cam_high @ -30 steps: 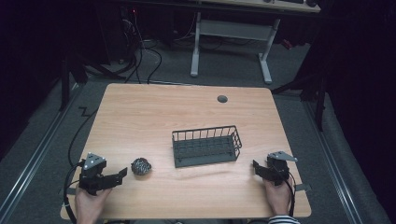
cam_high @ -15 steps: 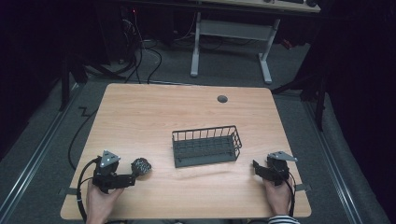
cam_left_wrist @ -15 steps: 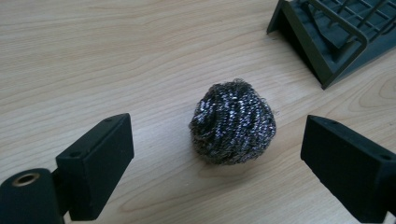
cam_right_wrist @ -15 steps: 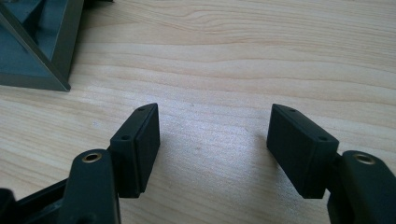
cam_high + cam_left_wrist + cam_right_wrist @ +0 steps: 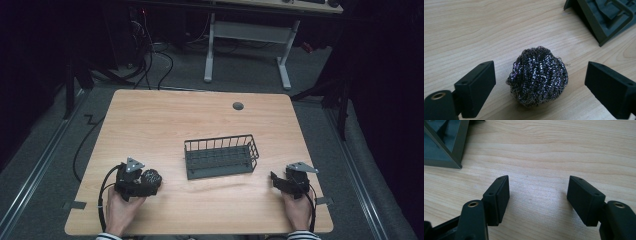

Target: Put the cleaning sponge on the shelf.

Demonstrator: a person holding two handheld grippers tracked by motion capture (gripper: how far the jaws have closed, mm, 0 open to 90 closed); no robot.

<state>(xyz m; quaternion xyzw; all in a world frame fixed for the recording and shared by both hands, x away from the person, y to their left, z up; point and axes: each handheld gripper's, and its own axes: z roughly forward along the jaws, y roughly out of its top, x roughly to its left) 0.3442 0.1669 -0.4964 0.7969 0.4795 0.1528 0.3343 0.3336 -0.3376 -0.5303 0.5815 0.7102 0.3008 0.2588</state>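
A dark steel-wool scourer (image 5: pixel 537 76) lies on the wooden table (image 5: pixel 165 125), at the front left in the high view (image 5: pixel 151 176). My left gripper (image 5: pixel 541 73) straddles it, one jaw on each side with gaps to the wool. Its jaws have just been closing a little and are still open. To the right of the scourer stands a dark wire basket (image 5: pixel 221 156), with a corner visible in the left gripper view (image 5: pixel 599 22). My right gripper (image 5: pixel 537 190) rests open on bare wood at the front right (image 5: pixel 276 179), with the basket's corner (image 5: pixel 444 147) ahead to its left.
A round cable hole (image 5: pixel 238 106) sits near the table's far edge. Beyond the table stands a white desk frame (image 5: pixel 245 30), with cables on the dark floor. Bare wood stretches behind the basket and between the two hands.
My left gripper has slid right along the front of the table, and the scourer now sits between its jaws. The right gripper and the basket have stayed put.
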